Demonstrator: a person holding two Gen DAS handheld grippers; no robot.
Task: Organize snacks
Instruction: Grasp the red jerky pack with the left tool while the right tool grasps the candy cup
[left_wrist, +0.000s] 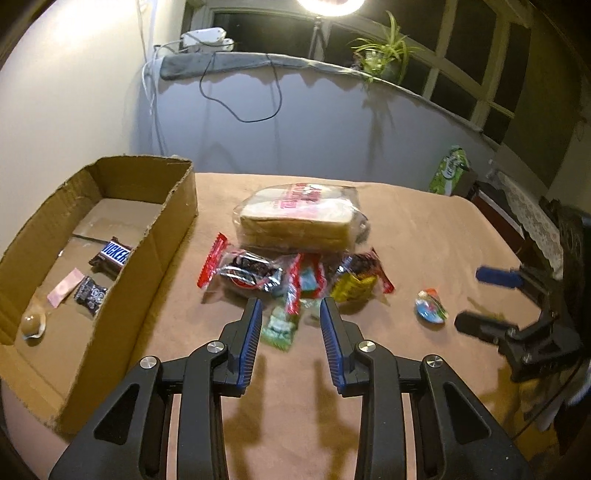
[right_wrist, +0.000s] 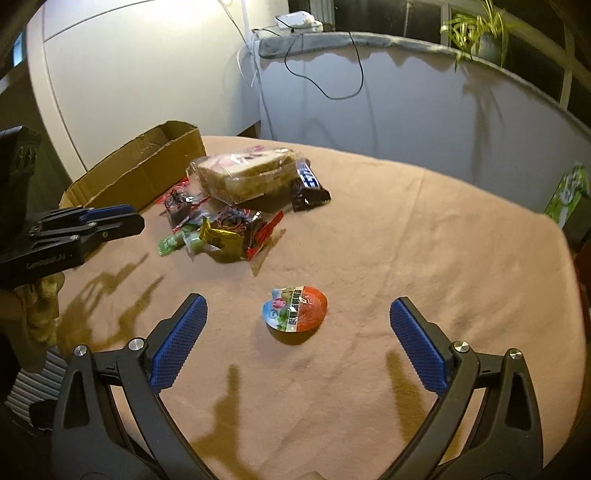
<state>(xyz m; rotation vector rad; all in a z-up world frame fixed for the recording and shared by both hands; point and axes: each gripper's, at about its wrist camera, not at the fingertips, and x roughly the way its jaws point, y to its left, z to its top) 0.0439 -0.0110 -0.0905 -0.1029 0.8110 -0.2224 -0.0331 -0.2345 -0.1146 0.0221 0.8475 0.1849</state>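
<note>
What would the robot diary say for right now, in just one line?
left gripper: open, over green candy pack | right gripper: open, around jelly cup | cardboard box: Snickers bar inside

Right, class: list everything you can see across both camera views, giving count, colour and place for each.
Cardboard box: one, brown, table's left.
Snickers bar: one, brown, inside box.
Small dark packet: one, black, inside box.
Pink wrapper: one, inside box.
Bagged sliced bread: one, pale, mid-table.
Snack packets pile: several, red, yellow, green, before bread.
Jelly cup: one, orange-blue lid, apart from pile.
Dark bar: one, beside bread.
Tablecloth: pinkish-tan.
Potted plant: green, windowsill.
Left hand-held gripper: open.
Right hand-held gripper: open.
</note>
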